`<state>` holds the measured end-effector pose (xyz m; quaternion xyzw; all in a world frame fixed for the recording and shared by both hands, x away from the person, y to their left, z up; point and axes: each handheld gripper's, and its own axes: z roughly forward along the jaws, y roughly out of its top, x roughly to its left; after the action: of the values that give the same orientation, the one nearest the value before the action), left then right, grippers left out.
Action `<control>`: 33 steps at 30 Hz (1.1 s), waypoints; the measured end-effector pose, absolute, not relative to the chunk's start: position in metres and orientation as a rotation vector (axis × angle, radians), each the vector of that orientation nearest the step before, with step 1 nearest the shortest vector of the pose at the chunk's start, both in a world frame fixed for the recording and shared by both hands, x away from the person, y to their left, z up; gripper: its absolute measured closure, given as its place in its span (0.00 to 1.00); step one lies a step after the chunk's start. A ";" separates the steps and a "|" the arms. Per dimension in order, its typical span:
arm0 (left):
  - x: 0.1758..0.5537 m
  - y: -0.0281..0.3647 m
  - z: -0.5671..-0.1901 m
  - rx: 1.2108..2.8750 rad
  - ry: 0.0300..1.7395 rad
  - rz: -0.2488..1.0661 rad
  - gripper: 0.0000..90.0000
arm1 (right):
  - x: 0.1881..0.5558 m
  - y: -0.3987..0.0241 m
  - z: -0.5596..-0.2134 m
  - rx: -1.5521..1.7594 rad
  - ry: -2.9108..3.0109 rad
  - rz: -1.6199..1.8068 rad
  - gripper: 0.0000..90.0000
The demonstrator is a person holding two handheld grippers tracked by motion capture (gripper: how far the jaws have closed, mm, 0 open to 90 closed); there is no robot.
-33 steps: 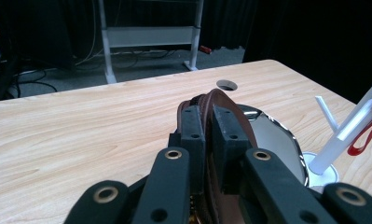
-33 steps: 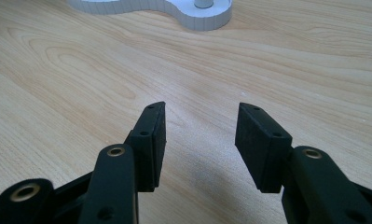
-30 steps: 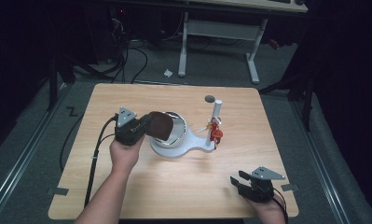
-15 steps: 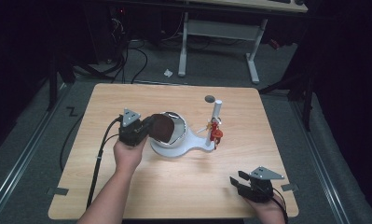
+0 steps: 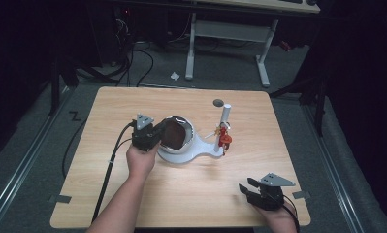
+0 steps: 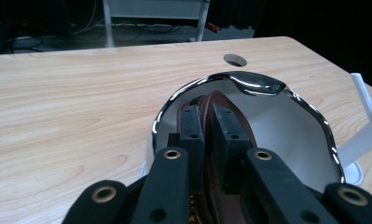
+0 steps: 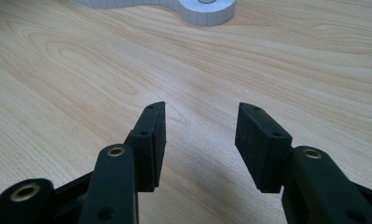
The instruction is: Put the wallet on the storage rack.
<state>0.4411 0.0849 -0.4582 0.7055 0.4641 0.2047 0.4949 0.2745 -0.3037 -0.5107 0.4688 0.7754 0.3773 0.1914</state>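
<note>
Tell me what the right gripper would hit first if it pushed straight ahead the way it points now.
Bare table lies ahead of the right gripper, whose jaws stand open and empty. Going straight on, it would probably reach the round end of the white stand base first, though depth is hard to judge.

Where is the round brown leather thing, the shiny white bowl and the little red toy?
Round brown leather thing (image 5: 173, 134), high view, its flat face.
Shiny white bowl (image 6: 286, 126), left gripper view, inner wall.
Little red toy (image 5: 224, 140), high view, its body.

Overhead light fell brightly on the wooden table (image 5: 108, 145) while the surrounding room stayed nearly black, glare streaked the bowl's chrome rim (image 6: 256, 84), and the nearest jaw parts looked soft in both gripper views.
</note>
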 end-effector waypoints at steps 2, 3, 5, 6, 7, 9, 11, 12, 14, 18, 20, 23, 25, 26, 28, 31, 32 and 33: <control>0.442 0.084 -0.459 1.698 1.131 0.486 0.92 | 0.275 -0.304 -0.511 1.317 2.178 1.059 0.59; 0.443 0.083 -0.459 1.693 1.133 0.484 0.92 | 0.275 -0.304 -0.511 1.311 2.179 1.058 0.59; 0.444 0.083 -0.459 1.687 1.137 0.473 0.92 | 0.274 -0.303 -0.511 1.315 2.182 1.056 0.59; 0.445 0.083 -0.459 1.690 1.137 0.477 0.92 | 0.275 -0.303 -0.511 1.315 2.183 1.056 0.59; 0.445 0.083 -0.460 1.691 1.138 0.479 0.91 | 0.275 -0.303 -0.511 1.314 2.183 1.055 0.59; 0.447 0.084 -0.461 1.696 1.152 0.487 0.89 | 0.275 -0.303 -0.511 1.316 2.184 1.056 0.59; 0.448 0.086 -0.462 1.698 1.164 0.490 0.87 | 0.275 -0.303 -0.512 1.317 2.185 1.056 0.59; 0.449 0.086 -0.463 1.698 1.168 0.490 0.85 | 0.275 -0.303 -0.512 1.318 2.185 1.057 0.59; 0.449 0.087 -0.463 1.697 1.170 0.493 0.80 | 0.275 -0.303 -0.512 1.317 2.187 1.055 0.59; 0.446 0.089 -0.460 1.689 1.146 0.508 0.69 | 0.275 -0.303 -0.512 1.317 2.188 1.056 0.59; 0.445 0.091 -0.458 1.687 1.136 0.509 0.65 | 0.275 -0.303 -0.513 1.319 2.189 1.054 0.59; 0.442 0.092 -0.455 1.691 1.125 0.521 0.63 | 0.275 -0.303 -0.513 1.321 2.191 1.052 0.59; 0.440 0.094 -0.454 1.698 1.117 0.522 0.62 | 0.275 -0.303 -0.512 1.319 2.188 1.054 0.59; 0.438 0.095 -0.453 1.702 1.112 0.524 0.62 | 0.275 -0.303 -0.512 1.322 2.189 1.054 0.59; 0.435 0.097 -0.452 1.710 1.103 0.530 0.60 | 0.275 -0.303 -0.512 1.320 2.190 1.051 0.59; 0.428 0.101 -0.451 1.722 1.097 0.524 0.58 | 0.275 -0.302 -0.513 1.318 2.191 1.051 0.59; 0.426 0.102 -0.451 1.728 1.091 0.524 0.57 | 0.275 -0.302 -0.513 1.318 2.191 1.050 0.59; 0.425 0.103 -0.451 1.725 1.087 0.518 0.57 | 0.275 -0.302 -0.513 1.317 2.192 1.050 0.59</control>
<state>0.4248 0.1025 -0.4514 0.7121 0.4488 0.2140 0.4957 0.2749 -0.3018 -0.5128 0.4681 0.7789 0.3730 0.1873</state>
